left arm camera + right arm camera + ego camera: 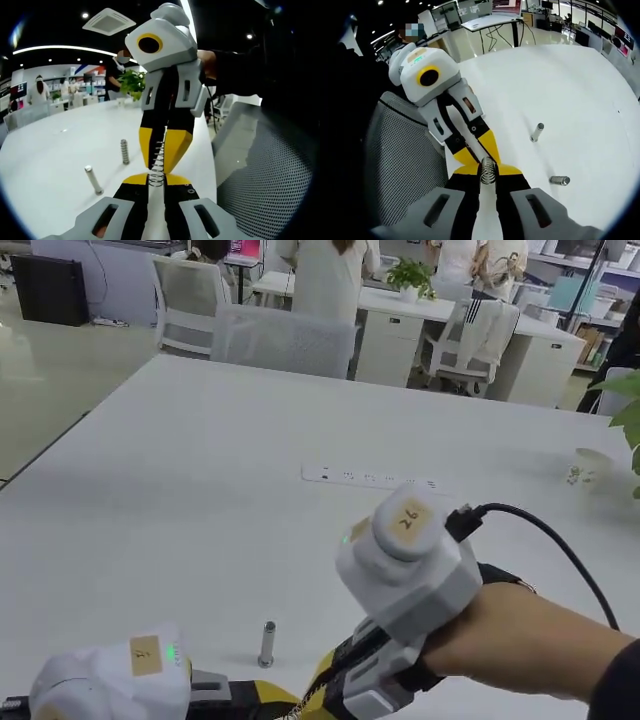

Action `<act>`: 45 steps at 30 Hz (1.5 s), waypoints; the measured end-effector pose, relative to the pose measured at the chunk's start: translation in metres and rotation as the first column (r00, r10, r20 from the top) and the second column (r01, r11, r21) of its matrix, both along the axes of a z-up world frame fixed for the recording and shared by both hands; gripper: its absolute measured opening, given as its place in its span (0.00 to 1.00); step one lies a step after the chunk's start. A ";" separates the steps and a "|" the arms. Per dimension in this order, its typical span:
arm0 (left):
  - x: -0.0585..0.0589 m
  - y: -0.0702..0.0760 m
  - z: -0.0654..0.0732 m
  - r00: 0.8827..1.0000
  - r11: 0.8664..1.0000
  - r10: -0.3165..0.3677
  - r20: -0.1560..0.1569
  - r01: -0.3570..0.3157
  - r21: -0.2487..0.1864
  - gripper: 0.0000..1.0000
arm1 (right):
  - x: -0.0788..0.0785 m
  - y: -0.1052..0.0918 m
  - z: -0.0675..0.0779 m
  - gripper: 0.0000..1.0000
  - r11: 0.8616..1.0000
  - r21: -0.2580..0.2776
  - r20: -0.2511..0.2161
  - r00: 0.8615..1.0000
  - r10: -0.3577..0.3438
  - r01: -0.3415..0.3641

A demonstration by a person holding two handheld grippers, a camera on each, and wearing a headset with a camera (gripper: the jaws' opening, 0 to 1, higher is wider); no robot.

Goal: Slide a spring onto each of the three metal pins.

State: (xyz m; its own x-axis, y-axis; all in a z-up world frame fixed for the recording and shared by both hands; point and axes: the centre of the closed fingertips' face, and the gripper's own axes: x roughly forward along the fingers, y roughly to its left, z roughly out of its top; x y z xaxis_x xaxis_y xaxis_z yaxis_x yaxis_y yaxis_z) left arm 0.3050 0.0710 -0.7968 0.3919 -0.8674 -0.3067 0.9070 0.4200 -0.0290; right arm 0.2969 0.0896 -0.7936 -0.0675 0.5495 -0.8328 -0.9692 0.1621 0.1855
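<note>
I had the left tongs [156,176] and right tongs [488,176] both clamped on one spring [157,161]; a bare pin [267,643] stood on the surface [200,490].

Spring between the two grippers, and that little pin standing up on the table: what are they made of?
The spring looks like thin steel wire: grey, slightly shiny coils with gaps you can see through. The pin looks like solid metal, probably steel: smooth and silvery, with a bright glint down its side. The exact metal cannot be told from the look alone.
</note>
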 end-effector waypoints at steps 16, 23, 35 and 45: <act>0.004 0.014 -0.009 0.999 0.998 0.046 -0.003 -0.045 0.033 0.13 | 0.015 -0.008 0.011 0.08 0.995 -0.082 0.074 0.995 0.070 -0.064; 0.005 0.026 -0.012 0.996 0.996 0.086 -0.026 -0.086 0.023 0.23 | 0.030 -0.011 0.019 0.08 0.991 -0.112 0.116 0.990 0.086 -0.073; 0.003 0.036 -0.017 0.991 0.993 0.116 -0.069 -0.116 0.013 0.44 | 0.046 -0.006 0.026 0.08 0.987 -0.138 0.164 0.981 0.107 -0.085; 0.001 0.038 -0.019 0.990 0.993 0.118 -0.082 -0.118 0.012 0.58 | 0.059 0.003 0.030 0.08 0.982 -0.159 0.193 0.972 0.132 -0.102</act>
State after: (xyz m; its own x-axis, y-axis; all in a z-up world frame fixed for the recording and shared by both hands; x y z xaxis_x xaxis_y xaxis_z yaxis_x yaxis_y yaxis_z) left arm 0.3061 0.1094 -0.8156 0.4645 -0.8143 -0.3481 0.8458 0.5244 -0.0981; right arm 0.3561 0.0924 -0.7641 0.0535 0.4182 -0.9068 -0.9979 0.0564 -0.0329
